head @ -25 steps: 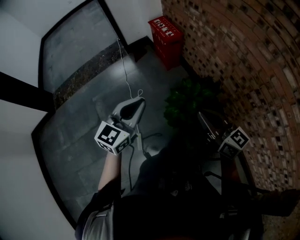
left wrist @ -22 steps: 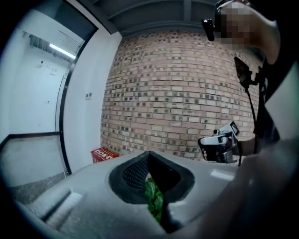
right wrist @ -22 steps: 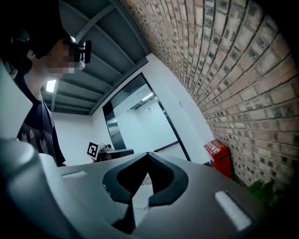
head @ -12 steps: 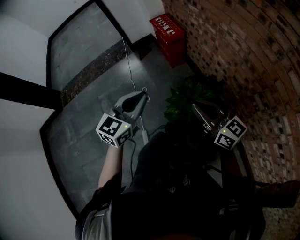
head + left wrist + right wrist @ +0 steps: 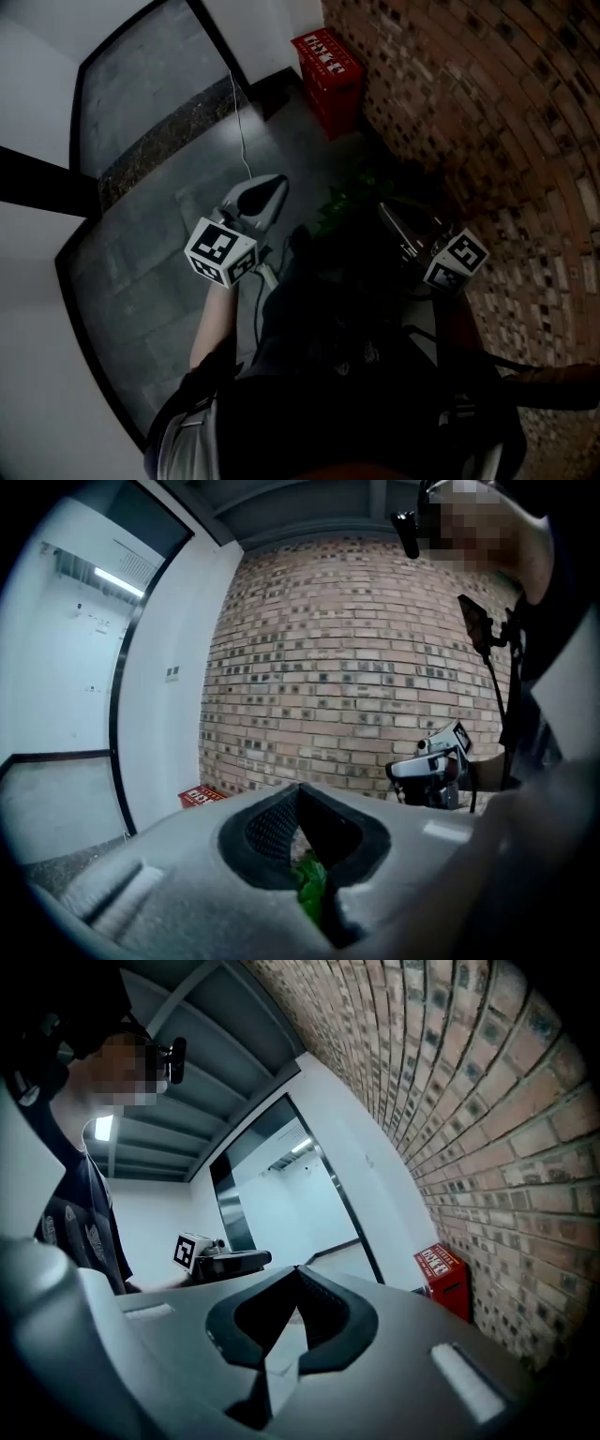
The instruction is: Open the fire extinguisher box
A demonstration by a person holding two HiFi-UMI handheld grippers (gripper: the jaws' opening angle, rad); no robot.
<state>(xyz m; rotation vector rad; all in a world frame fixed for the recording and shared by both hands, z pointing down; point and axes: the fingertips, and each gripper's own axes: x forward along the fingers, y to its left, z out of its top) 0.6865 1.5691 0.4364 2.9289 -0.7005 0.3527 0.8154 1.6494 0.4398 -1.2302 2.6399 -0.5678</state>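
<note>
While well short of the fire extinguisher box (image 5: 330, 67) at the brick wall's (image 5: 487, 122) foot, held left gripper (image 5: 300, 791) and right gripper (image 5: 298, 1271) clenched empty, with approach and opening apparently all left.

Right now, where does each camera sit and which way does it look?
Head view: on the person's head, looking steeply down at the floor, red box and plant; the left gripper, right gripper, a forearm and torso show.
Left gripper view: on the left gripper, facing the brick wall past its closed jaws; the right gripper and torso show.
Right gripper view: on the right gripper, facing the white corridor; the left gripper shows.
Shared: all three catch the red box.
</note>
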